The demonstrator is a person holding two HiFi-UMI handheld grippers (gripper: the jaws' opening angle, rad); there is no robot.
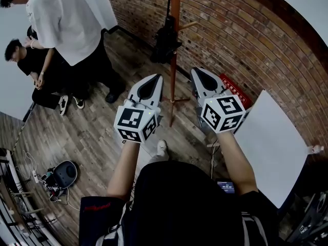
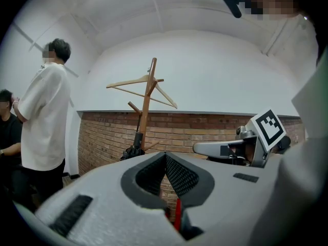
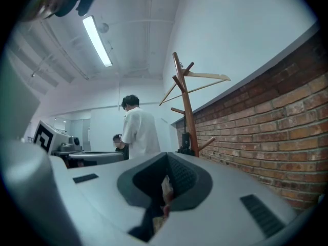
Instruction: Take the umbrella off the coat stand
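- Black umbrella [image 1: 165, 41] hangs against the coat stand [image 1: 175, 14] pole, long axis upright, slim end up.
- Left gripper [image 1: 150, 87] and right gripper [image 1: 207, 79], well short of the stand: jaws closed together, holding nothing.

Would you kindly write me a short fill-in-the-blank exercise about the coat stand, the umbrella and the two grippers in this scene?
1. A black ____ hangs on the wooden coat stand.
2. The wall behind the stand is made of ____.
3. The left gripper and the right gripper hold nothing, and the jaws of both are ____.
4. In the left gripper view, a bare wooden ____ hangs near the stand's top.

Missing words: umbrella; brick; shut; hanger.
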